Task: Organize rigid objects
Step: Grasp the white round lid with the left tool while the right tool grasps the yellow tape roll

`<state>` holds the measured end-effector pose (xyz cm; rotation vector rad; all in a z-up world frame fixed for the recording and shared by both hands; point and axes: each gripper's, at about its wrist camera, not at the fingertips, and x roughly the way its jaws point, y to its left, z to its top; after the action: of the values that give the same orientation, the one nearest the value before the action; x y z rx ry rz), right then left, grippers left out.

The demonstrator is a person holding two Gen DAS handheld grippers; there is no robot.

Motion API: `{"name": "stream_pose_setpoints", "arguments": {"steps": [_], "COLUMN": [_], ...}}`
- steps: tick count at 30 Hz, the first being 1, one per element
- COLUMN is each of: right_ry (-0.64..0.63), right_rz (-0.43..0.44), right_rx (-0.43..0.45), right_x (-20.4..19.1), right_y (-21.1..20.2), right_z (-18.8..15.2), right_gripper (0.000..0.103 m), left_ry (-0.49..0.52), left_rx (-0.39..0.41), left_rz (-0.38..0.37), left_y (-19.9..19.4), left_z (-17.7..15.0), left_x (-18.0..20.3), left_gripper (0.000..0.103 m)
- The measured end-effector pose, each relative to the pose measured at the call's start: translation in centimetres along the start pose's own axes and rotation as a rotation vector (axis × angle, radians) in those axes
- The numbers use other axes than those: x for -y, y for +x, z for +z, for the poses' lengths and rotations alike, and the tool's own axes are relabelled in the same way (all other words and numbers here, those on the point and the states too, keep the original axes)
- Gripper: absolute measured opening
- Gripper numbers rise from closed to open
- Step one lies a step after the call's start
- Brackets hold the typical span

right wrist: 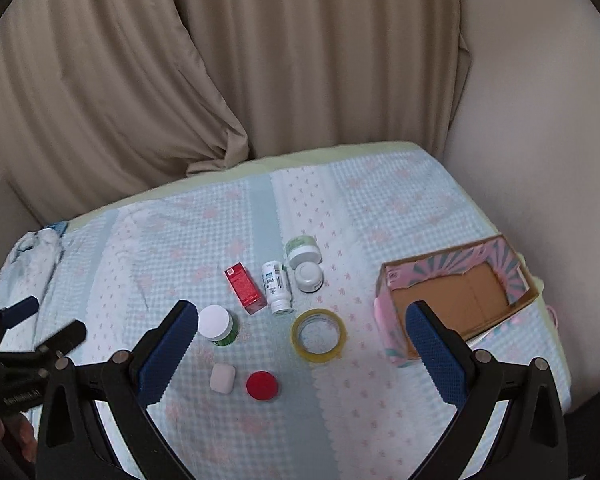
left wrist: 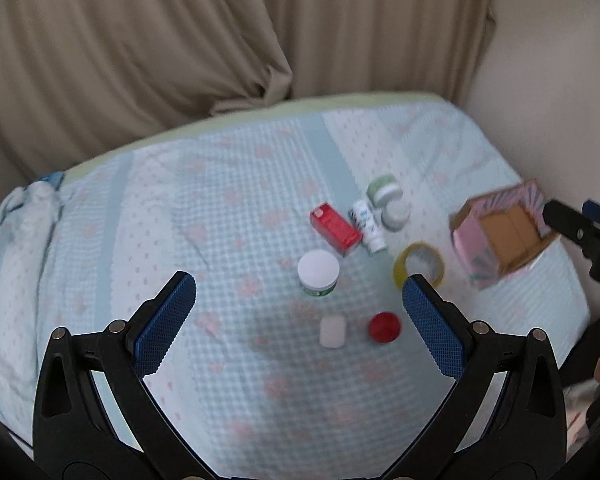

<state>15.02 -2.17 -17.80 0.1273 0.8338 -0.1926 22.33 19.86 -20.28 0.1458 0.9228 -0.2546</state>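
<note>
Two hand-held grippers hover over a bed spread with a pale blue checked quilt dotted with pink, beige curtains hanging behind. The left gripper is spread wide, nothing between its blue-padded fingers; the right gripper stands equally wide apart and empty. Scattered across the middle of the quilt lie the small items: a red carton lying flat, a white bottle on its side just beside it, and next to that two small jars, one green-labelled and tipped over, touching the other. Nearer the camera stand a white-lidded green jar, a roll of yellow tape lying flat, a small white case and a red cap, these last two side by side but apart. At the right edge of the bed sits an open pink patterned cardboard box, its brown interior bare. In the left wrist view the box looks blurred, with the tips of the right gripper close to its far side.
</note>
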Motion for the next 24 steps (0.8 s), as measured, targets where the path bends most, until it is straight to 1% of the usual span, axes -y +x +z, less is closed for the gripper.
{"name": "stream_pose_setpoints", "arguments": {"steps": [2, 5, 8, 12, 15, 19, 21, 24], "right_ry": [0.015, 0.054, 0.095, 0.140, 0.173, 0.210, 0.209, 0.205], "right_rz": [-0.023, -0.043, -0.071, -0.107, -0.132, -0.154, -0.161, -0.166], "right_rx": [-0.019, -0.065, -0.120, -0.201, -0.258, -0.340, -0.363, -0.384], "right_x": [-0.8, -1.3, -1.0, -0.2, 0.7, 1.5, 1.8, 2.2], "right_y": [2.2, 6.0, 10.2, 15.5, 19.3, 24.1, 25.8, 28.1], "right_z": [-0.5, -1.5, -3.2, -6.0, -7.9, -10.0, -10.6, -11.0], "right_gripper": [0.103, 0.103, 0.103, 0.103, 0.103, 0.103, 0.103, 0.103], "left_ry": [0.037, 0.067, 0.101, 0.160, 0.189, 0.221, 0.226, 0.233], "left_rx": [-0.041, -0.087, -0.127, -0.202, -0.246, -0.295, -0.319, -0.332], "left_rz": [-0.014, -0.034, -0.060, -0.079, -0.107, -0.118, -0.124, -0.129], "left_y": [3.5, 7.6, 11.9, 18.2, 21.9, 26.0, 27.9, 30.1], "left_z": [-0.3, -1.0, -1.7, -2.8, -3.8, -4.7, -5.1, -5.3], "left_x": [-0.3, -0.1, 0.6, 1.8, 2.8, 3.7, 3.8, 3.9], "left_gripper": [0.103, 0.103, 0.103, 0.103, 0.103, 0.103, 0.103, 0.103]}}
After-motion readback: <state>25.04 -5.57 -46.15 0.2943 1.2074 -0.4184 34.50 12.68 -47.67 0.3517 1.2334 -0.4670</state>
